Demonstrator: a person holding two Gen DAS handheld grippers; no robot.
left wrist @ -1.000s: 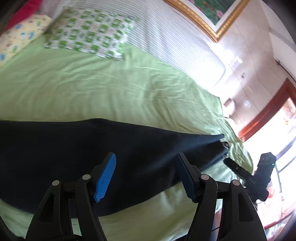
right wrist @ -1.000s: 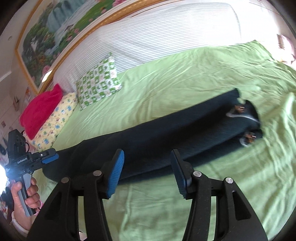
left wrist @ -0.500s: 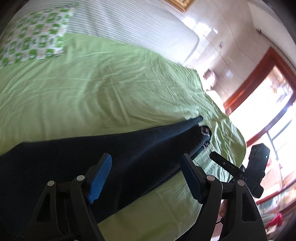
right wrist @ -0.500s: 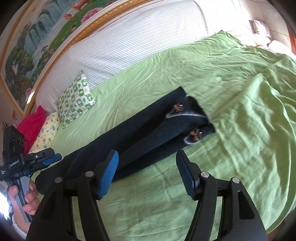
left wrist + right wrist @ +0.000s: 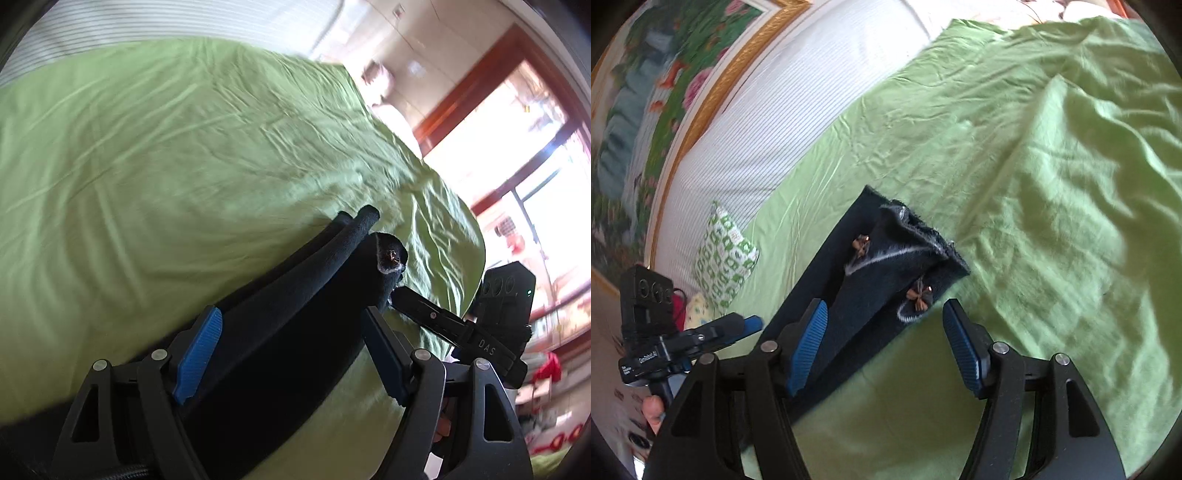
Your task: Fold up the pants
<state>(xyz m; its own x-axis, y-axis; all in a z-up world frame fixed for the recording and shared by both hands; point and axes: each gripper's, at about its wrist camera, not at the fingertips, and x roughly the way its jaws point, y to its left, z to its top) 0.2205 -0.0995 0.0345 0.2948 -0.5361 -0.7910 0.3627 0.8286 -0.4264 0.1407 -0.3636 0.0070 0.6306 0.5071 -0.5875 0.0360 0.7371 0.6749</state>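
Dark navy pants (image 5: 295,332) lie stretched out on the green bedsheet (image 5: 147,147), legs side by side. The hem ends with small brown bows (image 5: 919,295) show in the right wrist view, where the pants (image 5: 871,280) run from lower left to centre. My left gripper (image 5: 291,350) is open, low over the pants, its fingers either side of the fabric. My right gripper (image 5: 882,339) is open just above the hem end. Each gripper appears in the other's view: the right one (image 5: 402,299) by the hems, the left one (image 5: 753,325) further along the pants.
A green-patterned pillow (image 5: 724,258), a yellow pillow (image 5: 696,314) and a striped white headboard (image 5: 775,122) lie at the bed's head, under a gold-framed painting (image 5: 665,74). The bed's edge (image 5: 472,236) drops off toward a bright window with red frames (image 5: 517,155).
Both grippers have moved along the pants toward the hem end and come lower and closer to the fabric. Both stayed open. The pants have not moved.
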